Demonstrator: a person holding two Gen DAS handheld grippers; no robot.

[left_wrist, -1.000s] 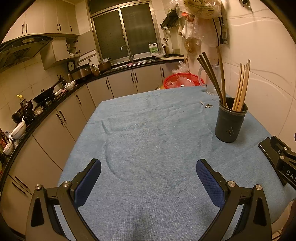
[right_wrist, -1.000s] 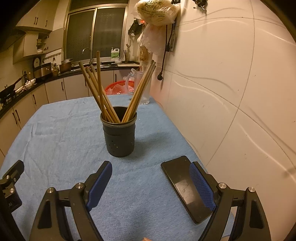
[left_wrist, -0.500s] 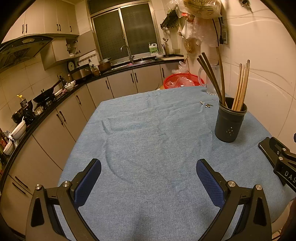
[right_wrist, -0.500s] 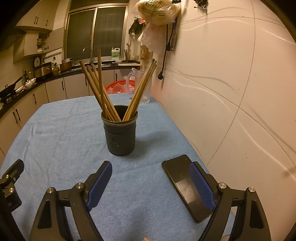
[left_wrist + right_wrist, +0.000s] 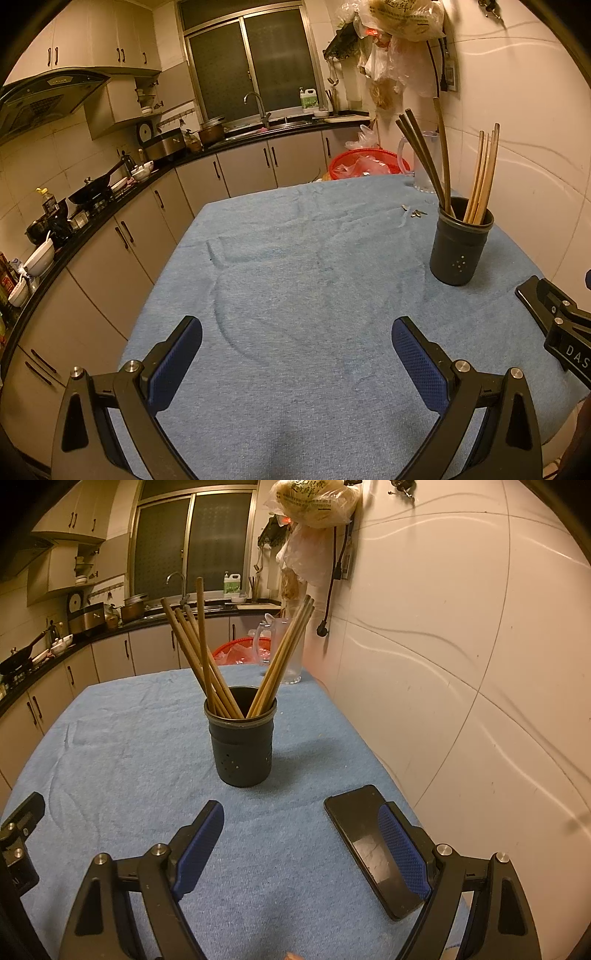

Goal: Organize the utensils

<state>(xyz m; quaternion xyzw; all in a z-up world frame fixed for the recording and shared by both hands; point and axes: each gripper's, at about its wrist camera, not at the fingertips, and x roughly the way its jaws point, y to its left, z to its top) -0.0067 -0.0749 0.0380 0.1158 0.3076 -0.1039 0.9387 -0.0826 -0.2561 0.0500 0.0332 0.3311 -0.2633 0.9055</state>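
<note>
On the blue towelling cloth [image 5: 295, 280] that covers the table, a dark round perforated holder [image 5: 242, 747] stands upright near the wall side, with long wooden chopsticks [image 5: 207, 657] fanned out of it in two leaning bunches, darker ones to one side and paler ones to the other. Both tools hover low over the cloth, short of the holder: the left gripper [image 5: 295, 354] has its blue-padded fingers spread wide with nothing between them, and the right gripper [image 5: 301, 843] is likewise spread and empty, one pad hanging above a black smartphone [image 5: 364, 834] lying flat beside the holder. No loose chopstick lies on the cloth in either view, so the gathering looks done, and what remains, if anything, is probably only tidying or pulling away. A few small metallic bits [image 5: 415, 211] lie beyond the holder near a clear glass jug [image 5: 286, 653]; they are too small to identify, so whether they belong to the job is unclear.
</note>
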